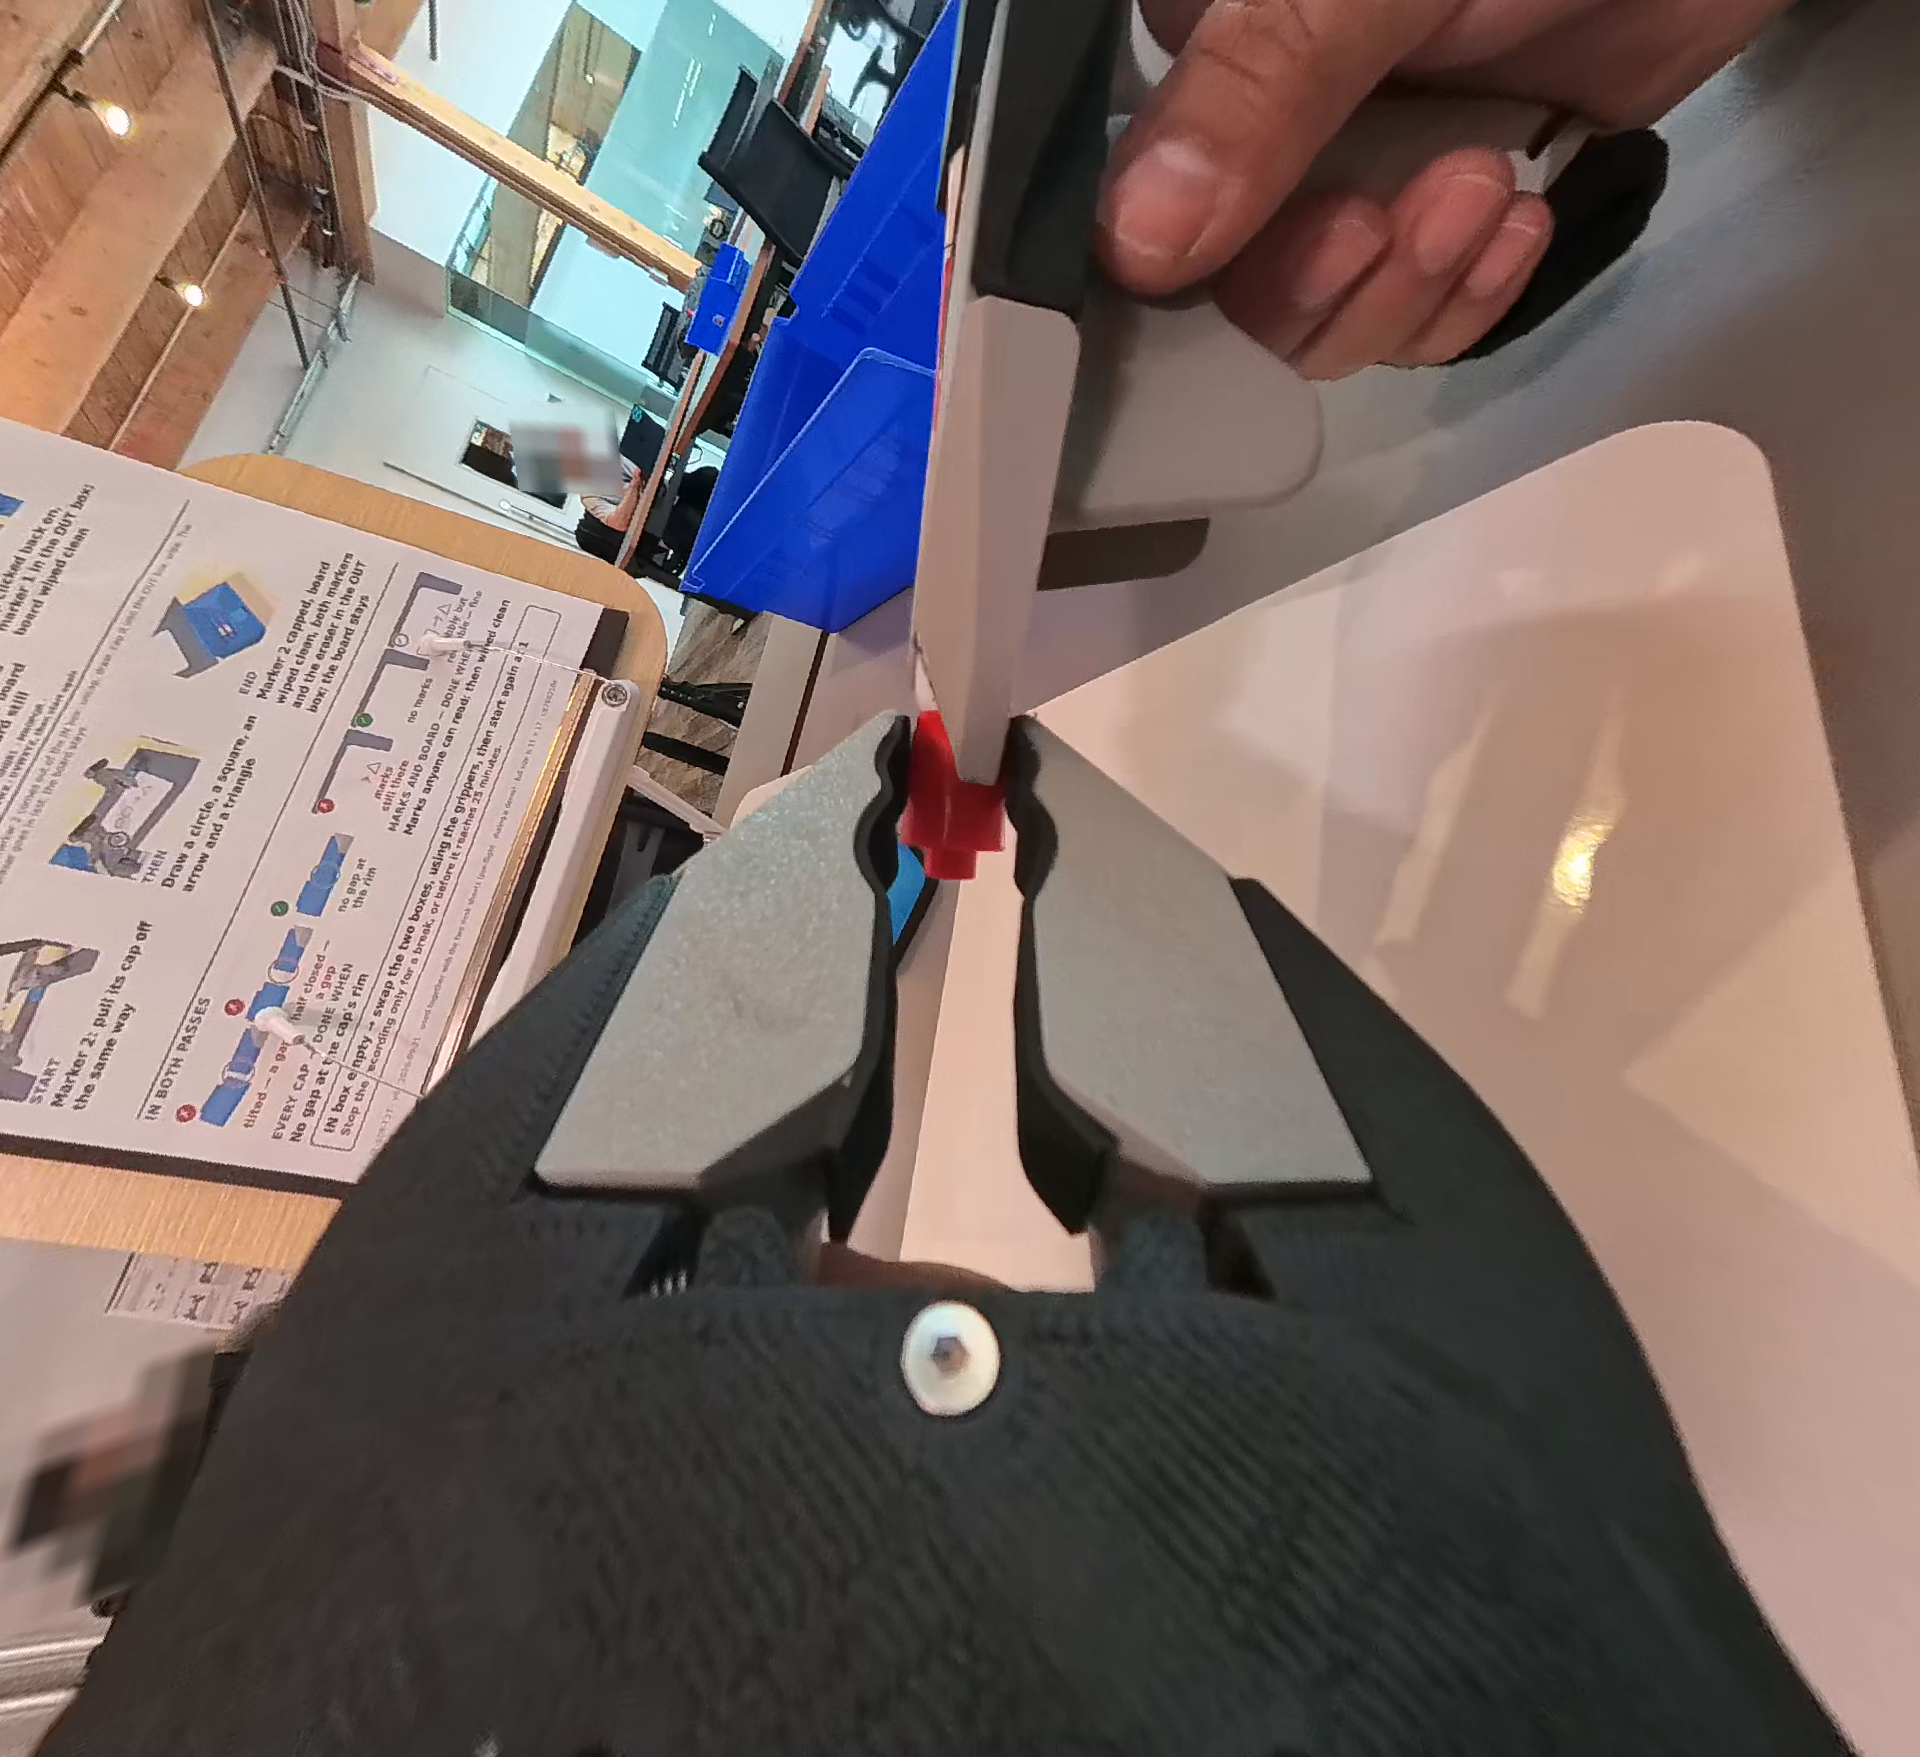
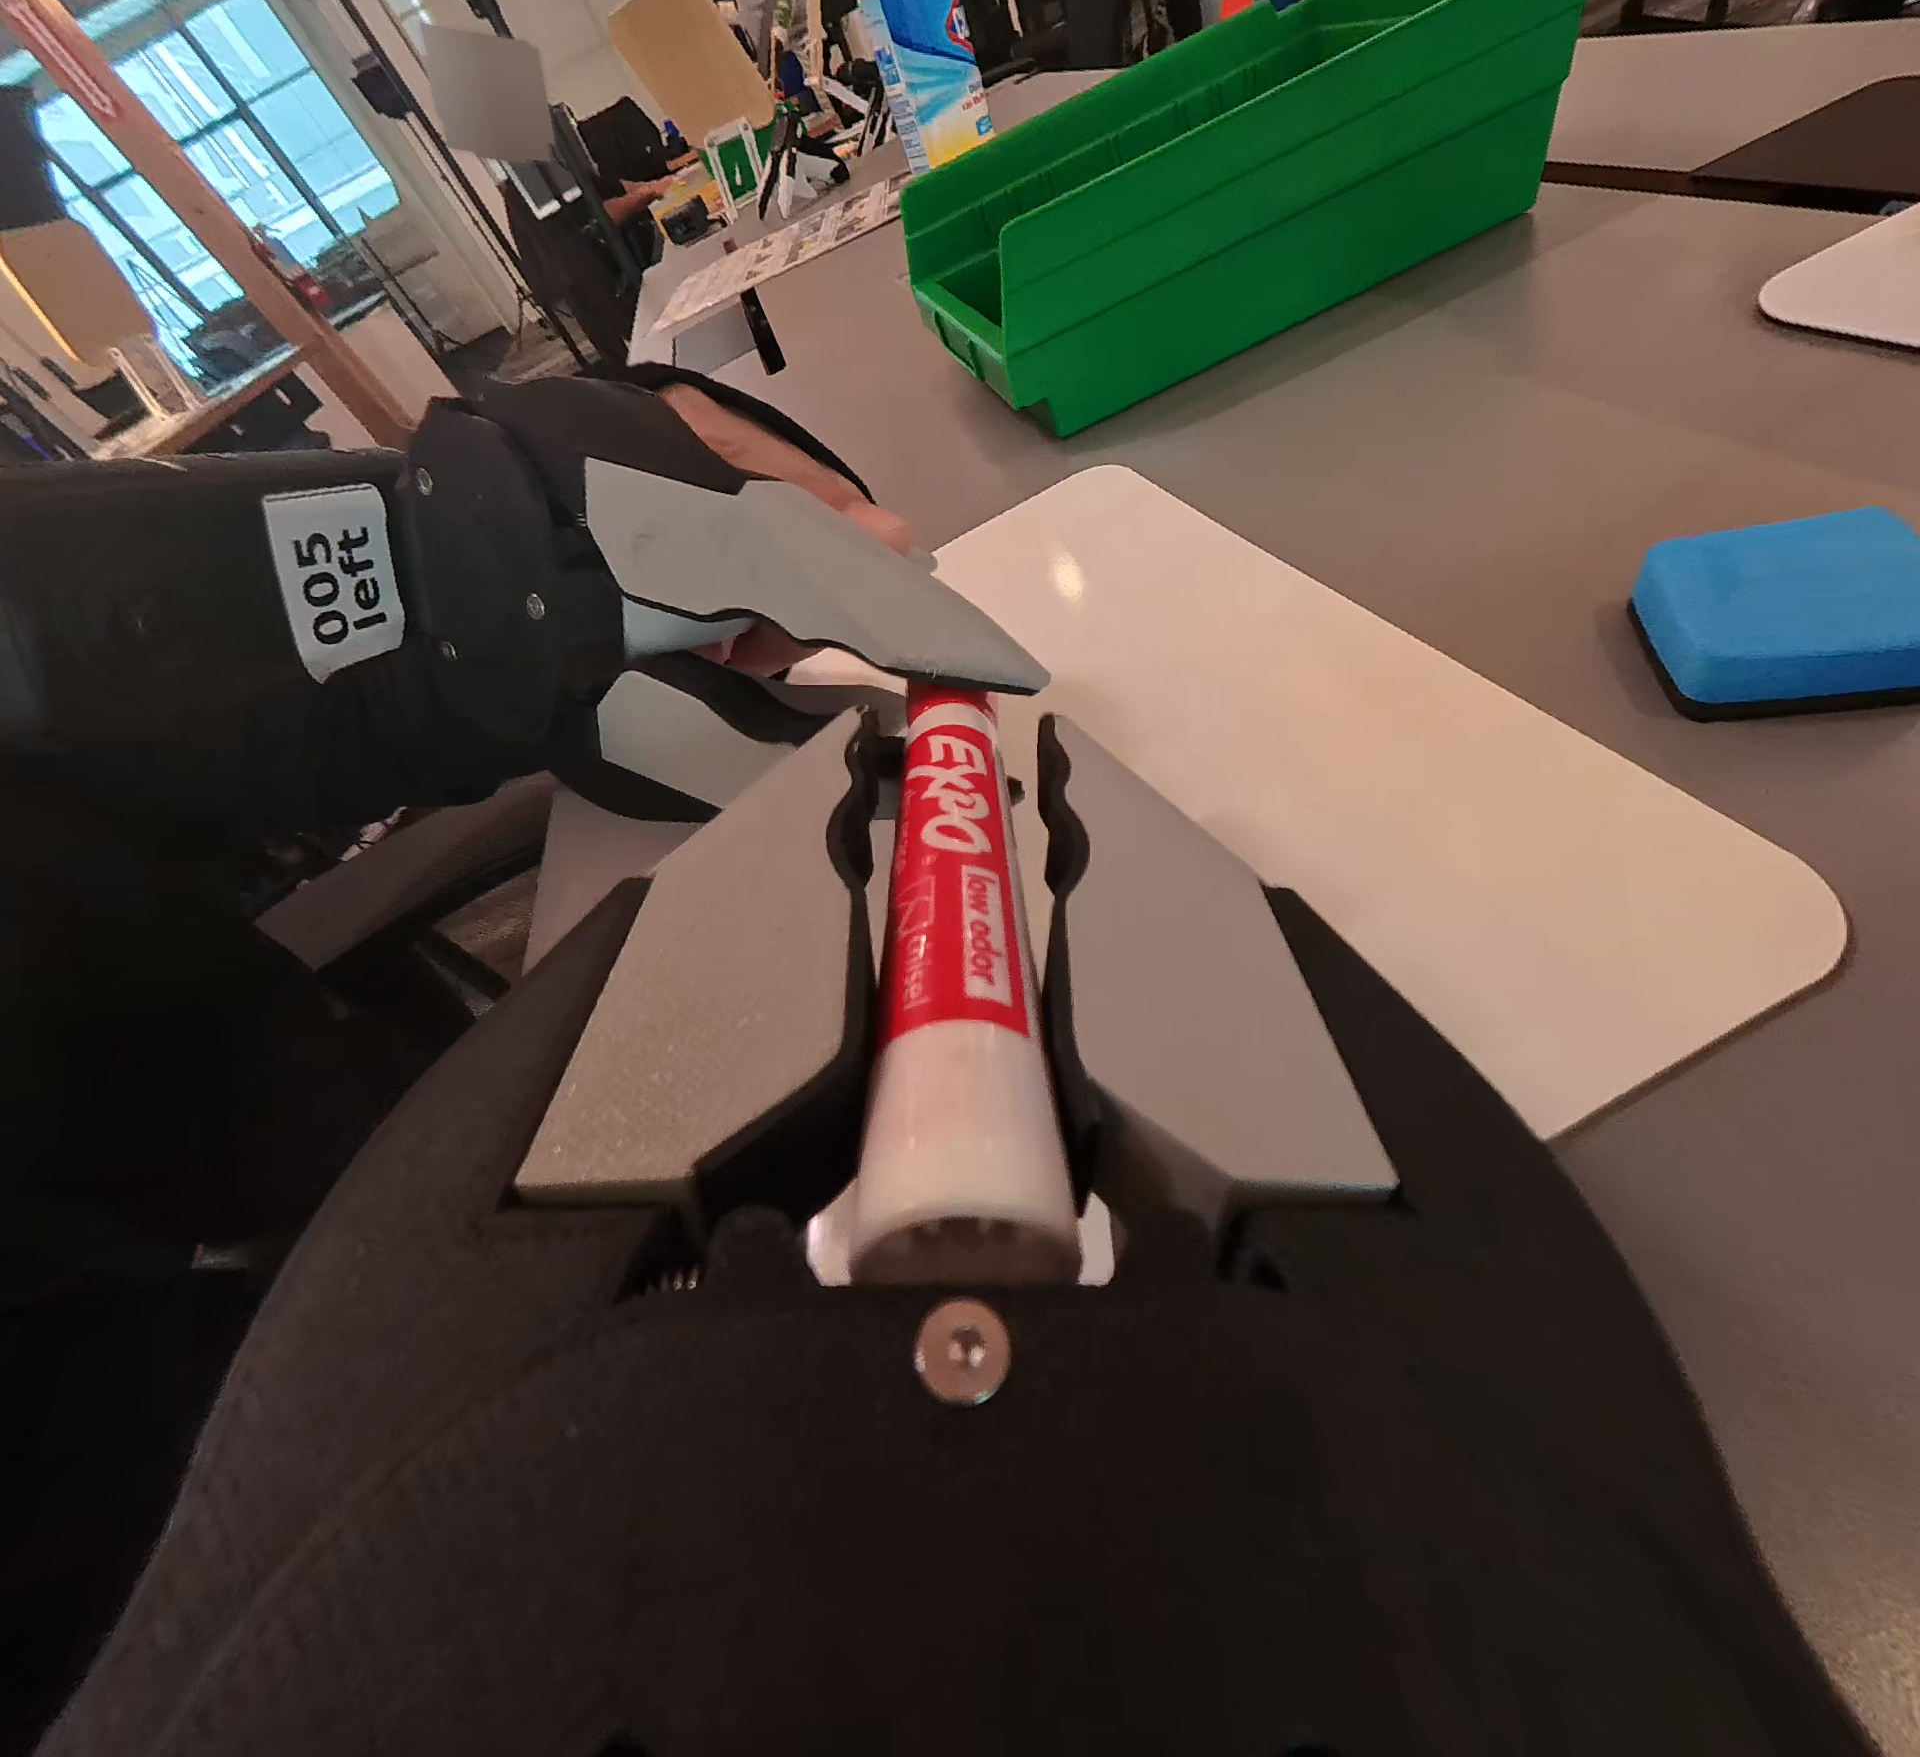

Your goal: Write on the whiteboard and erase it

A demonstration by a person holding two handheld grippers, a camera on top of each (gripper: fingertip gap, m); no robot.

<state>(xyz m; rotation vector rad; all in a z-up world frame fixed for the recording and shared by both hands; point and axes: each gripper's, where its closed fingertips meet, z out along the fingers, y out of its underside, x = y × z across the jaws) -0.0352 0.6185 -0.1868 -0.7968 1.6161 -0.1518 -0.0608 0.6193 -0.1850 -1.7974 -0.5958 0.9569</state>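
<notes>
A red-labelled white marker [image 2: 961, 959] lies lengthwise between the fingers of my right gripper [image 2: 951, 741], which is shut on its barrel. My left gripper [image 1: 956, 772] is shut on the marker's red cap [image 1: 945, 819]. In the right wrist view, my left gripper [image 2: 997, 679] reaches in from the left and covers the cap end. In the left wrist view, my right gripper [image 1: 982, 751] comes down from above, held by a hand [image 1: 1403, 97]. Both are held just above the near edge of the blank whiteboard [image 2: 1351, 772], which also shows in the left wrist view [image 1: 1455, 876]. A blue eraser [image 2: 1777, 611] lies right of the board.
A green bin [image 2: 1247, 180] stands on the grey table behind the board, with a wipes canister [image 2: 920, 45] farther back. A blue bin [image 1: 842, 419] stands beyond the grippers. A printed instruction sheet [image 1: 260, 824] lies on a wooden stand at the left. A white rounded plate [image 2: 1849, 284] sits far right. From the right gripper's tips to the blue eraser [image 2: 1777, 611] is close to 15 cm.
</notes>
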